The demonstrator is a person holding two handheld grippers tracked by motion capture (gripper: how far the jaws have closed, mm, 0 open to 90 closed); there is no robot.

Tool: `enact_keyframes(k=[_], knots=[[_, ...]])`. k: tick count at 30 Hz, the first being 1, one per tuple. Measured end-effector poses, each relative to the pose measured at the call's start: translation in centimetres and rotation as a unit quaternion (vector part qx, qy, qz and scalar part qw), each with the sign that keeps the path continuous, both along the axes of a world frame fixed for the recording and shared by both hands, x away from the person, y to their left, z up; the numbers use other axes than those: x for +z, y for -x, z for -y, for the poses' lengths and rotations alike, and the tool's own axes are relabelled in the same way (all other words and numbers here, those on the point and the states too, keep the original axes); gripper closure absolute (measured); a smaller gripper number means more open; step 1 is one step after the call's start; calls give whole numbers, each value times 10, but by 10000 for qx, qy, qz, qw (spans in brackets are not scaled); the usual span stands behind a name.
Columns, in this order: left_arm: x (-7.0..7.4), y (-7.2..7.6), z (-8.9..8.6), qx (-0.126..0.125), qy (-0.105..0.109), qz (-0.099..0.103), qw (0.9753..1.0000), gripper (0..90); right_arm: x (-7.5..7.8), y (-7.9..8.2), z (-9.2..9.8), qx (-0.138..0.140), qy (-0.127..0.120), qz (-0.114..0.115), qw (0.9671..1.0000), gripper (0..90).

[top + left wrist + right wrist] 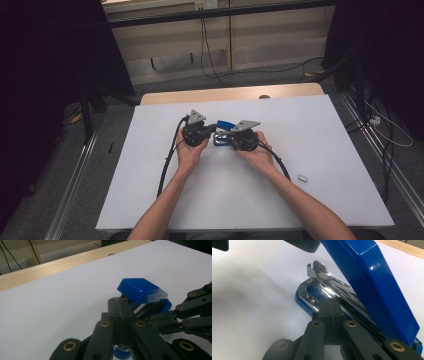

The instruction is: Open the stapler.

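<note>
A blue stapler (224, 123) sits in the middle of the white table (310, 130) with its lid (140, 290) swung up. Its chrome magazine (329, 282) and blue base (299, 298) are exposed. My left gripper (215, 129) comes at it from the left. Its jaws (119, 307) are shut just short of the lid's front, over the front of the base (121, 353). My right gripper (228, 139) reaches in from the right under the lid. Its jaws (329, 306) are pressed together on the magazine rail. A hand holds each gripper.
A small metal strip (302, 177) lies on the table at the right front. Black cables (167, 160) trail from both grippers toward the near edge. A wooden strip (230, 93) runs along the far edge, with floor and cables beyond.
</note>
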State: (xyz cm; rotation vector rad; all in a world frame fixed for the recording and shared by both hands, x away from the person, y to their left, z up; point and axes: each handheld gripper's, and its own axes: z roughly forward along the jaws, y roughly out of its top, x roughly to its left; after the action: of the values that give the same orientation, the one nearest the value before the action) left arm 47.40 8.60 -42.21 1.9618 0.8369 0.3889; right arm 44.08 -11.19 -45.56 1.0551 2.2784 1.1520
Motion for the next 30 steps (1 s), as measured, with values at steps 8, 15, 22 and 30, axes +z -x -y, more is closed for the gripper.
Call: enact_keyframes(k=[8,15,22,30], knots=[[-1,-1,0,17,7,9,10000,900,4,1,-2,-48,-211,201,9996,900],[0,-1,1,33,19,6,10000,900,12,1,-13,41,-253,376,9990,900],[0,-1,1,36,21,18,10000,900,12,-2,-22,-71,-273,445,9986,900],[0,-1,1,21,85,-2,10000,900,14,-3,-24,-257,-311,689,9968,900]])
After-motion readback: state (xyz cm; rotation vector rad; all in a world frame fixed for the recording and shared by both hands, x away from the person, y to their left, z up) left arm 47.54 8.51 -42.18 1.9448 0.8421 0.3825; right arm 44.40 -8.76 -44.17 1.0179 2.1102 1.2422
